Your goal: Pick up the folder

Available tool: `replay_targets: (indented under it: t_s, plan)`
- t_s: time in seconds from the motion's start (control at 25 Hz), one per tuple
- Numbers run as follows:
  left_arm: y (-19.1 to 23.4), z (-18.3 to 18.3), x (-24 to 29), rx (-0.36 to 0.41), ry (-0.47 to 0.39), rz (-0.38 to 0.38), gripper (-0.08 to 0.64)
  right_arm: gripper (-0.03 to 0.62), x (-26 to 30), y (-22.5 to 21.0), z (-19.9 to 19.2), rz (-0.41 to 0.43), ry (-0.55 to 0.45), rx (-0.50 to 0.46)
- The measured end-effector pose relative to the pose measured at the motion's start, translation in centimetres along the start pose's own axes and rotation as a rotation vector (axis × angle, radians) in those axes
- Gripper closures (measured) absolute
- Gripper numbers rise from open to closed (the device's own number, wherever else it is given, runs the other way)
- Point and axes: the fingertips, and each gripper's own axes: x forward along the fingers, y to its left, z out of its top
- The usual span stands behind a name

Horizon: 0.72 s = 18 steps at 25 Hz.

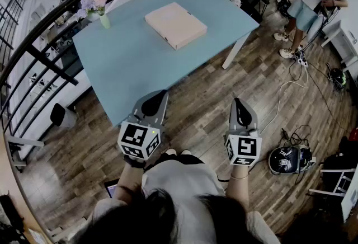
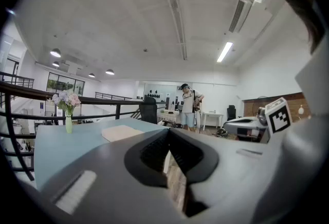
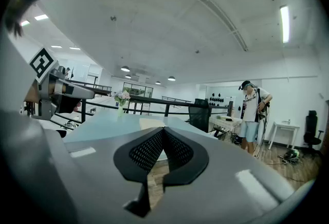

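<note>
Wooden floor (image 1: 212, 97) surrounds a pale blue surface (image 1: 126, 64). Toward its far side lies the tan folder (image 1: 175, 25), well apart from the left gripper (image 1: 159, 97) and right gripper (image 1: 238, 104), whose jaws are closed and empty. A flower vase (image 1: 104, 19) stands at the far left corner.

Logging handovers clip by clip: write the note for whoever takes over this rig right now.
Left tool: shut, empty, at the near edge of the blue table.
Right tool: shut, empty, over the wooden floor.
Folder: flat on the table's far part, untouched; flower vase to its left in the head view.
Done: nothing yet.
Left: reach across, open a tool, grip the folder, lift it.
</note>
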Motion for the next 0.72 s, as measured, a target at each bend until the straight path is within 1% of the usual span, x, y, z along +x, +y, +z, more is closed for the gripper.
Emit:
replay_targets:
  t_s: [0.16, 0.32, 0.6, 0.72]
  plan:
    - [0.0, -0.1, 0.0, 0.018, 0.0, 0.026, 0.503, 0.591, -0.5, -0.8, -0.2, -0.005, -0.018, 0.015]
    - [-0.8, -1.0, -0.1, 0.016, 0.012, 0.053, 0.503, 0.591, -1.4, -1.7, -0.6, 0.011, -0.031, 0.035]
    - [-2.7, -2.0, 1.4, 0.006, 0.042, 0.035, 0.502, 0.586, -1.7, -3.0, -1.3, 0.065, -0.035, 0.089]
    - [-2.8, -2.1, 2.8, 0.004, 0.049, 0.024, 0.502, 0.538, -0.7, -3.8, -1.4, 0.08, -0.032, 0.109]
